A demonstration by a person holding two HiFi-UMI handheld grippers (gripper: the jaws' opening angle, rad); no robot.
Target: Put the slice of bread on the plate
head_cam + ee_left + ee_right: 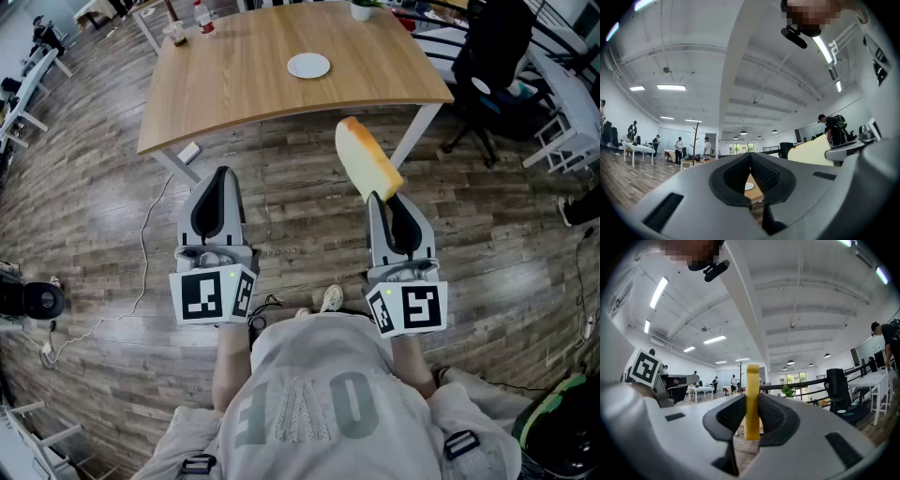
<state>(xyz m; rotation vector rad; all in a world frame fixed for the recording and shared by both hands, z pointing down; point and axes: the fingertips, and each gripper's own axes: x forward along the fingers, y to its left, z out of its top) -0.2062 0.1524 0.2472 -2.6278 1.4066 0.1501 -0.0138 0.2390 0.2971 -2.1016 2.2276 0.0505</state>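
A yellowish slice of bread [367, 159] stands on edge above the wooden floor, and my right gripper [380, 202] is shut on its lower end. In the right gripper view the bread [752, 394] is pinched upright between both pads. A small white plate [308, 66] lies bare on the wooden table [234, 89] ahead, well beyond both grippers. My left gripper [220, 183] hangs level beside the right one, shut with nothing in it. In the left gripper view, the left gripper [750, 161] frames the plate [749, 186] far off, and the bread [813, 150] shows at the right.
Bottles [202, 17] stand at the table's far left corner and a white plant pot [362, 9] at its far edge. A black office chair [492, 56] is right of the table. A white power strip [187, 152] and cable lie on the floor near the table leg.
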